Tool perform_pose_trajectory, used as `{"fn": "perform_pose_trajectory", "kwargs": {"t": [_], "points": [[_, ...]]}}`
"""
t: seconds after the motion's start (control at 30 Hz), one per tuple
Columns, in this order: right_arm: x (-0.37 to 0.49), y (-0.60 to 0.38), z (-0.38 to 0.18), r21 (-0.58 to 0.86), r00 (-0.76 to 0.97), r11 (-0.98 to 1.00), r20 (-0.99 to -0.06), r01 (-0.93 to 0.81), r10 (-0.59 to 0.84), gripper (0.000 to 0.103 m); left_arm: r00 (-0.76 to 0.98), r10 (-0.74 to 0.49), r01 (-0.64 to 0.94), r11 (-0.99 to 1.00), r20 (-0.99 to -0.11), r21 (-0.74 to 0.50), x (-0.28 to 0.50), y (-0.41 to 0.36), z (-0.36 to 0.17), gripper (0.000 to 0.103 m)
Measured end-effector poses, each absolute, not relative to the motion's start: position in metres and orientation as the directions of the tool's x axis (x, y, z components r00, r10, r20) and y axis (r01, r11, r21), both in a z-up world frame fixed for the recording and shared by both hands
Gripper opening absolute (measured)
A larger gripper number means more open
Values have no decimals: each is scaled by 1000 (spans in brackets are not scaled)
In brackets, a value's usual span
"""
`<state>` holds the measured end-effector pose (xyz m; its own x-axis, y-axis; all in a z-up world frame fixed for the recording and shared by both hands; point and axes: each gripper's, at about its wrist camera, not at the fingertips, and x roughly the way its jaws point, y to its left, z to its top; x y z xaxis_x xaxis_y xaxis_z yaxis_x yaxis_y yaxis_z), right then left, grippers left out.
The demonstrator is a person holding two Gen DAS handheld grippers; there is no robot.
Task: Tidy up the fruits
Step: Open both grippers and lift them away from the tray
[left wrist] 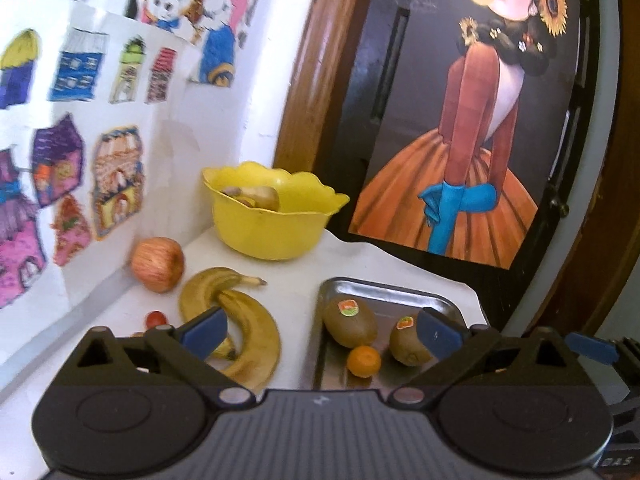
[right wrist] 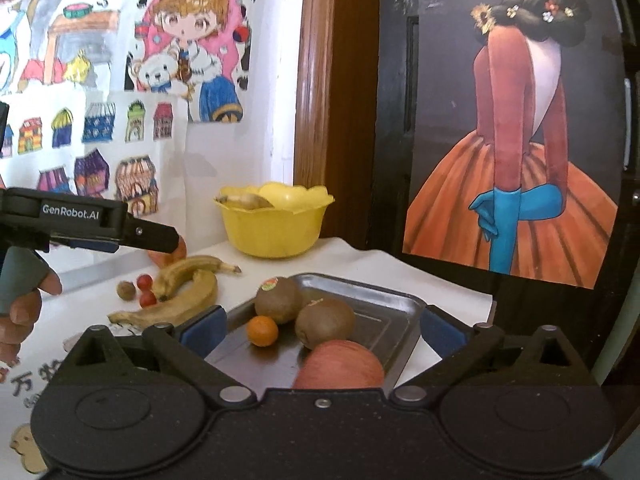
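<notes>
My right gripper (right wrist: 320, 330) stands wide apart and holds nothing; just ahead of its body an apple (right wrist: 340, 364) lies at the near end of the steel tray (right wrist: 384, 320), its lower half cut off by my own housing. Behind the apple sit two kiwis (right wrist: 325, 322) and a small orange (right wrist: 262, 331), all inside the tray. My left gripper (left wrist: 322, 330) is spread open too and empty, hovering over the gap between the tray and the bananas (left wrist: 240, 320) on the white tabletop (left wrist: 296, 276).

The step in hand, as I judge it, is fetching the next loose fruit. To do it well I would swing the left fingers over the bananas' thick middle, come down square so both pads land on the curve, and close gently, since ripe skin bruises and splits. The right one should stay out of the way.

Further on lie two small red fruits (right wrist: 145, 290) and a brown nut-like thing (right wrist: 126, 290), possibly a walnut; it is too small to be sure. A second apple (left wrist: 158, 264) rests near the wall. At the back the yellow bowl (left wrist: 272, 228) holds something pale and banana-like, mostly hidden by its rim.
</notes>
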<state>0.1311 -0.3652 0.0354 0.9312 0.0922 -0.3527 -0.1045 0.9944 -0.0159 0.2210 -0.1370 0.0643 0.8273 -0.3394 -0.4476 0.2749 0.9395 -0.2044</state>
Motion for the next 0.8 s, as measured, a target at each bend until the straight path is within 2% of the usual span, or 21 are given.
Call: {"fn": "perform_pose_trajectory", "kwargs": {"t": [0.3, 0.8], "points": [[90, -335, 48, -13, 933, 996, -351, -90, 80, 102, 843, -309, 243, 949, -441, -200, 194, -98, 63, 103], [44, -290, 37, 51, 861, 999, -508, 5, 21, 102, 831, -252, 204, 967, -496, -150, 148, -36, 40, 103]]}}
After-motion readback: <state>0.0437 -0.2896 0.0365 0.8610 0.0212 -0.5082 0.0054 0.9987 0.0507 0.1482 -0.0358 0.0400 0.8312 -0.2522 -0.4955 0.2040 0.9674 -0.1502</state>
